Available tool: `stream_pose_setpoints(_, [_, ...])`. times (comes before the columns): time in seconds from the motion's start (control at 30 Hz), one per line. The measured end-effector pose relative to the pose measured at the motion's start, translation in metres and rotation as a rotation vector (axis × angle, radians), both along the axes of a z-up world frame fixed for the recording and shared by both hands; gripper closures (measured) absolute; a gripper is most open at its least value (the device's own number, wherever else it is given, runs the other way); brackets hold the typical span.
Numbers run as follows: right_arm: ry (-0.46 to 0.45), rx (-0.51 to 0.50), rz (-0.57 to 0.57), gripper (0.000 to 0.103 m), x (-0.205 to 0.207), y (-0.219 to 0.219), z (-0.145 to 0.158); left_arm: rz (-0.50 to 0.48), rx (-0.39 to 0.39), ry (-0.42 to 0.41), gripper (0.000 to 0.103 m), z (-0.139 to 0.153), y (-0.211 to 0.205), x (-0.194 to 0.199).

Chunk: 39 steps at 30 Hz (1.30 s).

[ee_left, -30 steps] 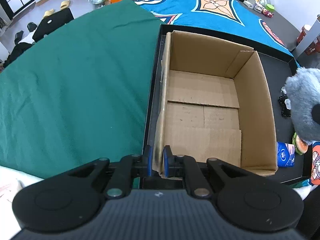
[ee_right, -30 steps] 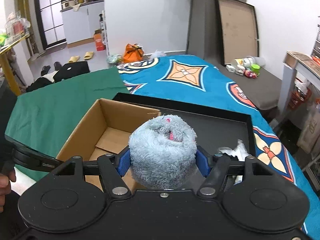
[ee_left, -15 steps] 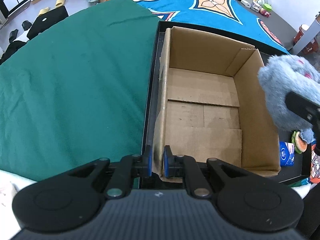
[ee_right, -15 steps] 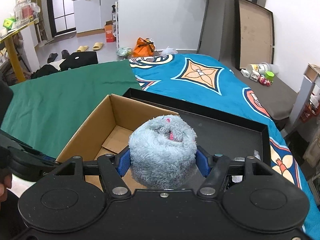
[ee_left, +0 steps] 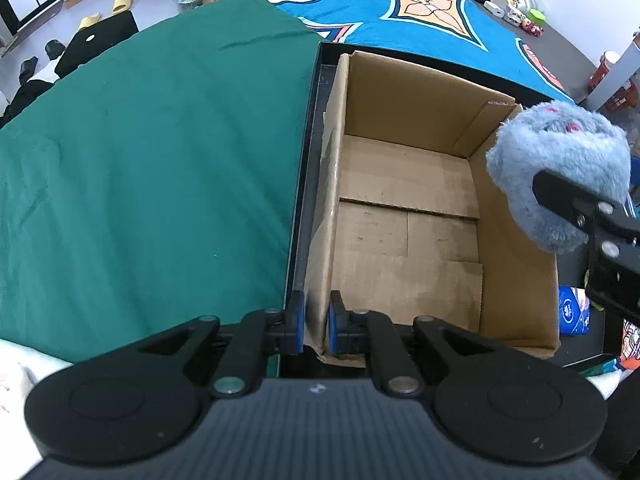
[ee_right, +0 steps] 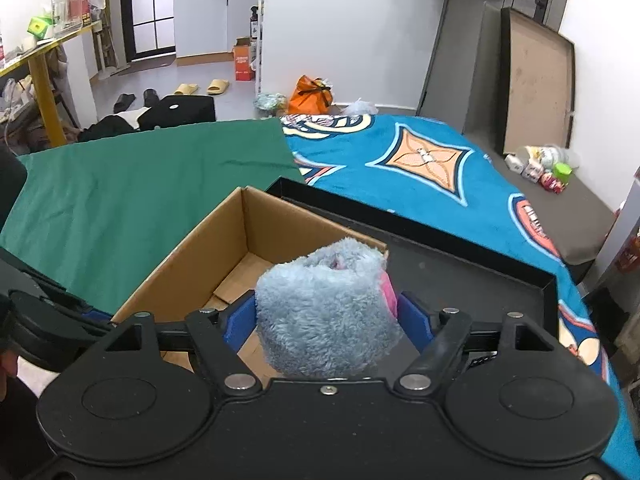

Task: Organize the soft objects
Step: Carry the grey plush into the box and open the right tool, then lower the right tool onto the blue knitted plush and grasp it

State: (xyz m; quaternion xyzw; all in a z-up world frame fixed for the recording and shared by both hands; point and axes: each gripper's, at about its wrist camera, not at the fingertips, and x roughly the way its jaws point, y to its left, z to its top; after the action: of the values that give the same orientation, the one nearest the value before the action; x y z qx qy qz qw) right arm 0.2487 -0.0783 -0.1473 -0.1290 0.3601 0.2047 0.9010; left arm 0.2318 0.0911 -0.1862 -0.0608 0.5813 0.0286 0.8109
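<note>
Over on the left, the left tongs are clenched on the near corner wall of the cardboard box. Across at the box's right edge, the right tongs have just been opening, letting go, with the grey plush toy loose between the pads. Far right, the blue packet has writing too small to read.

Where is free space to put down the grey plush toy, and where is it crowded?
The floor of the cardboard box is bare between its four walls. The black tray is bare between the box's right wall and its far rim. Crowded: the tray's near right corner, with a blue packet, and the box's near left wall, clamped by the left gripper.
</note>
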Motion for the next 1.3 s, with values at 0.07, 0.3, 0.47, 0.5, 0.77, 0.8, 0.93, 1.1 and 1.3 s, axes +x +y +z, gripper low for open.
stream_pose_setpoints(0.07, [-0.018,0.001,0.029,0.028,0.001,0.002,0.000,0.004,0.002,0.001,0.093,0.001,0.000,0.000])
stream_pose_setpoints(0.3, [-0.003,0.045,0.027,0.018,0.007,0.007,0.007,0.001,0.020,-0.004,0.092,0.003,-0.004,-0.002])
stream_pose_setpoints(0.47, [-0.016,0.046,0.030,0.017,0.000,0.001,0.011,0.007,0.046,0.005,0.087,0.003,-0.007,0.000])
stream_pose_setpoints(0.5, [-0.015,0.047,0.024,0.017,-0.001,-0.001,0.011,0.006,0.048,0.005,0.085,0.003,-0.008,0.000])
stream_pose_setpoints(0.77, [0.003,0.056,-0.044,0.017,-0.015,-0.043,0.008,0.028,0.080,-0.028,0.060,0.011,-0.007,-0.005])
stream_pose_setpoints(0.8, [0.003,0.055,-0.053,0.017,-0.018,-0.047,0.006,0.028,0.084,-0.033,0.056,0.012,-0.008,-0.005])
stream_pose_setpoints(0.93, [0.016,0.050,-0.102,0.017,-0.022,-0.068,-0.003,0.018,0.102,-0.056,0.044,0.017,-0.014,-0.007])
stream_pose_setpoints(1.1, [0.015,0.076,-0.185,0.017,-0.026,-0.096,-0.011,0.009,0.133,-0.083,0.026,0.023,-0.023,-0.009])
stream_pose_setpoints(1.3, [0.014,0.114,-0.267,0.020,-0.034,-0.130,-0.029,-0.015,0.184,-0.079,0.022,0.025,-0.035,-0.009])
